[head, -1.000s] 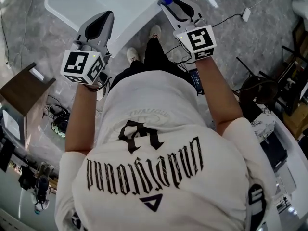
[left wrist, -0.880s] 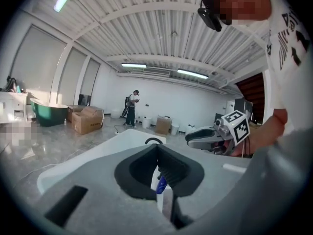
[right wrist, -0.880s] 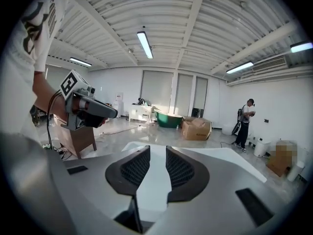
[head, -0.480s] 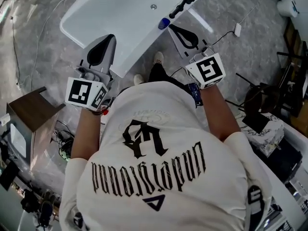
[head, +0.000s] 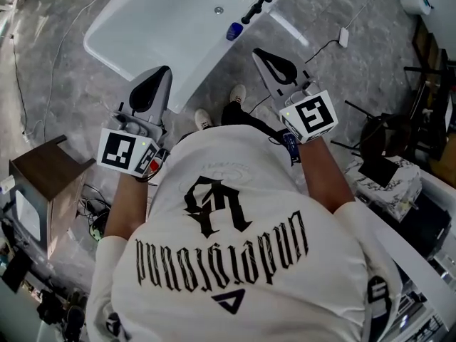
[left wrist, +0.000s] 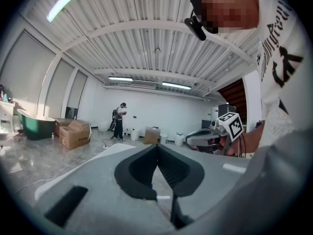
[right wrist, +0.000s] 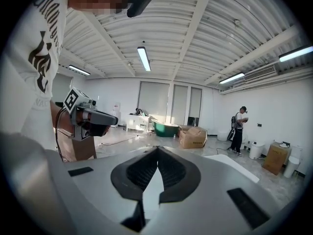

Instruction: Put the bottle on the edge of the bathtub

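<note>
The bottle (head: 234, 30), small with a blue cap, stands upright on the near rim of the white bathtub (head: 164, 20), beside a black shower hose (head: 265, 0). Both grippers hang over the floor, short of the tub. My right gripper (head: 261, 53) is shut and empty, a little below and right of the bottle, apart from it. My left gripper (head: 161, 72) is shut too, with nothing in it, near the tub's lower edge. In the left gripper view the jaws (left wrist: 156, 147) meet at the tip; in the right gripper view the jaws (right wrist: 157, 150) also meet.
A wooden stool (head: 43, 166) stands on the marble floor at the left, with cables (head: 92, 223) near it. A black chair (head: 377, 137) and clutter are at the right. Far off are cardboard boxes (right wrist: 193, 137), a green tub (right wrist: 166, 128) and a person (right wrist: 238, 129).
The right gripper has drawn back from the bottle, which stays on the tub's rim. Both grippers and the person have moved away from the tub.
</note>
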Demonstrator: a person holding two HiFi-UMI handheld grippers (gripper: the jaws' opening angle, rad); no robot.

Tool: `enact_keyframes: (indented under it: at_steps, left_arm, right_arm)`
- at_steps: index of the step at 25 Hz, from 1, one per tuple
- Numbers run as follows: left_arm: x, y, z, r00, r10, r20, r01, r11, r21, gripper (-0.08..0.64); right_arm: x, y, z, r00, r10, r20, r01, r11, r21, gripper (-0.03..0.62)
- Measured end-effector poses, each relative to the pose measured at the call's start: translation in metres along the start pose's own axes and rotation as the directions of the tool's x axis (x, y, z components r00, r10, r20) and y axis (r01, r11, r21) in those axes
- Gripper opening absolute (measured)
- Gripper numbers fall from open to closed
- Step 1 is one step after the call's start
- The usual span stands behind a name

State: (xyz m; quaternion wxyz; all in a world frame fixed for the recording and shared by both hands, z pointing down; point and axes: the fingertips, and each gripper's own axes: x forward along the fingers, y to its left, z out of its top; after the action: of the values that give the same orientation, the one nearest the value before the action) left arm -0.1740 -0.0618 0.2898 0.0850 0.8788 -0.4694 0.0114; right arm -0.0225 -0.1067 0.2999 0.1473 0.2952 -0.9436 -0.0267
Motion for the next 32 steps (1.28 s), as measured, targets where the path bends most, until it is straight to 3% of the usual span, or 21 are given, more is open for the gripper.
enact_keyframes:
  at_steps: [8, 15, 24, 32]
  left_arm:
    - [0.012, -0.043, -0.005, 1.0, -0.016, -0.019, 0.016, 1.0, 0.009, 0.012]
    - [0.026, -0.084, -0.003, 0.998, 0.058, -0.021, -0.058, 0.998, 0.02, 0.012]
    - [0.056, -0.18, -0.015, 0.993, 0.118, -0.026, -0.118, 0.993, 0.019, 0.012]
    - [0.061, -0.237, -0.02, 0.981, 0.192, -0.018, -0.192, 0.981, 0.004, 0.012]
  right_arm:
    - [-0.035, -0.01, -0.008, 1.0, 0.012, 0.013, -0.013, 1.0, 0.009, 0.015]
    - [-0.072, -0.023, -0.016, 0.996, 0.082, 0.039, -0.082, 0.997, -0.001, 0.015]
    - [-0.151, -0.049, -0.042, 0.984, 0.164, 0.063, -0.165, 0.986, 0.008, 0.015]
    - [-0.205, -0.057, -0.063, 0.972, 0.226, 0.065, -0.226, 0.974, 0.0, 0.015]
